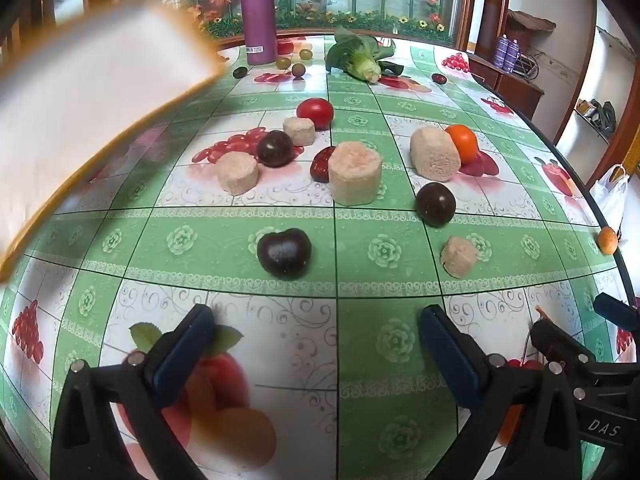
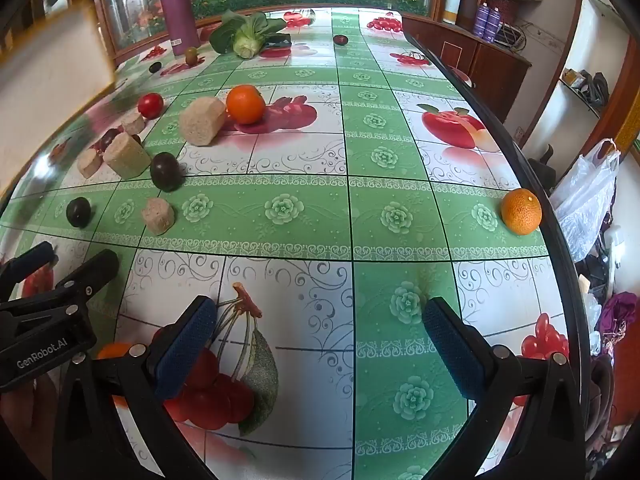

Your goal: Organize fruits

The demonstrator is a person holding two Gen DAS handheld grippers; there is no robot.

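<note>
My left gripper (image 1: 314, 316) hangs open over the fruit-print tablecloth (image 1: 360, 400) with nothing between its fingers. Just ahead of it lies a dark plum (image 1: 284, 254). Two more plums (image 1: 435, 204) (image 1: 275, 148), a red tomato (image 1: 315, 113) and an orange fruit (image 1: 463, 143) sit farther back among several beige cylinders (image 1: 354, 172). My right gripper (image 2: 320, 312) is also open and empty, over bare cloth. A tangerine (image 2: 521, 211) rests at the table's right edge, ahead and to its right. The orange fruit (image 2: 245, 104) and a plum (image 2: 166, 171) lie to its far left.
A white board with an orange rim (image 1: 92, 100) fills the upper left, close to the camera. At the back stand a purple bottle (image 1: 258, 14), a bok choy (image 1: 360, 56) and small round fruits (image 1: 298, 70). The table's dark right edge (image 2: 532, 176) curves past a plastic bag (image 2: 588, 188).
</note>
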